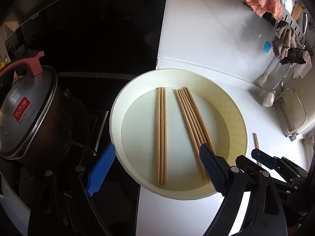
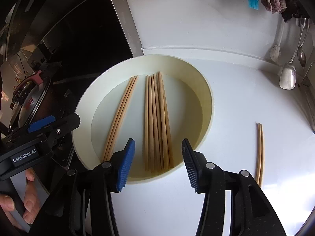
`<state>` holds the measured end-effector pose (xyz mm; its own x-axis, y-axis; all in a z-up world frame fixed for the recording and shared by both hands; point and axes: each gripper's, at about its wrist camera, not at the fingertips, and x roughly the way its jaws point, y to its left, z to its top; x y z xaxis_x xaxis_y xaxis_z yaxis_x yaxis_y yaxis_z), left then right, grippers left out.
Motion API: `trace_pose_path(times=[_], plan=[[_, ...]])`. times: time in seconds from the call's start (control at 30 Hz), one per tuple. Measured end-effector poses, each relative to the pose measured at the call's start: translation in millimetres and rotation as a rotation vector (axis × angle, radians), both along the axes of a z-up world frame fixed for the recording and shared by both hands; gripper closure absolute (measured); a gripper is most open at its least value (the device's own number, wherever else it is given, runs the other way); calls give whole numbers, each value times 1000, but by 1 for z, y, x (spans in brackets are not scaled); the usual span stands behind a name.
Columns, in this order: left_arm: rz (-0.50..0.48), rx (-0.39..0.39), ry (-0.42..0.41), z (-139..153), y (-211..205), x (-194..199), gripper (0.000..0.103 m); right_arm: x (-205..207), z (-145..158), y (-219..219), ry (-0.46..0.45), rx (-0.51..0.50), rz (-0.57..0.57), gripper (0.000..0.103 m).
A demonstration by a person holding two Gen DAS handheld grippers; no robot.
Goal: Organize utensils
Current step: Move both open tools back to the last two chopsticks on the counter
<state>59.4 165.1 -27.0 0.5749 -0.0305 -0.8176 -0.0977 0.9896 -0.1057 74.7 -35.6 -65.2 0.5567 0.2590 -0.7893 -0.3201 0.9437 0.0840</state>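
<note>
A cream round basin (image 1: 236, 118) (image 2: 208, 98) sits on the white counter. Inside lie a small group of wooden chopsticks (image 1: 161, 135) (image 2: 120, 116) on the left and a larger bundle of several chopsticks (image 1: 194, 125) (image 2: 157, 122) to the right. Two more chopsticks (image 2: 260, 153) (image 1: 256, 141) lie on the counter right of the basin. My left gripper (image 1: 157, 153) is open and empty, over the basin's near edge. My right gripper (image 2: 158, 147) is open and empty above the near ends of the larger bundle; it also shows in the left wrist view (image 1: 263, 157).
A lidded dark pot (image 1: 33, 114) stands on the black stove at the left. Cloths (image 1: 285, 41) hang on a rack at the back right, with spoons and a ladle (image 2: 288, 74) below. A small blue item (image 2: 253, 1) sticks to the wall.
</note>
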Motion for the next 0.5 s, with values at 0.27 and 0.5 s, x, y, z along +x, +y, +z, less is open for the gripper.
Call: trace_pose_path(times=[0.27,0.5], plan=[[-10,14,-10,9,-37,-24,15,-26,8,-44,-15,7,-31,51],[-68,23,20,-1,-87,-34,15,-45,3,-108,-9,-3,-121,50]])
